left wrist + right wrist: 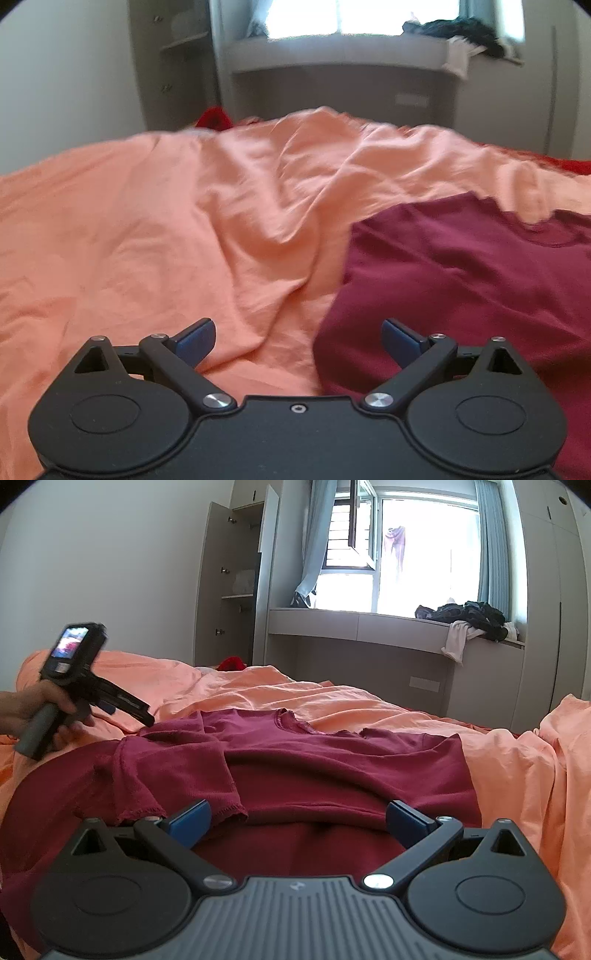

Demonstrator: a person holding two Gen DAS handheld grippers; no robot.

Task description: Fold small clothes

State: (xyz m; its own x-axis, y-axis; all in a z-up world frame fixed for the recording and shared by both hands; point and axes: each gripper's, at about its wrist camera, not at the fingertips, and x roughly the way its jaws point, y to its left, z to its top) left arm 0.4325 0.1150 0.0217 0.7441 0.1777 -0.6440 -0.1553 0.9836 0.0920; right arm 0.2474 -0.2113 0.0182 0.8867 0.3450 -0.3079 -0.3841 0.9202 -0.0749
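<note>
Your left gripper [298, 338]: jaws spread, nothing held, over the orange bedsheet [147, 229] | your right gripper [298, 821]: jaws spread, nothing held | maroon T-shirt [332, 768]: flat on the sheet, left sleeve [173, 771] apparently folded across its body.

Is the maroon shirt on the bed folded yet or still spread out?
Partly folded. The maroon shirt lies mostly spread on the orange sheet, with one sleeve turned in over the body.
</note>
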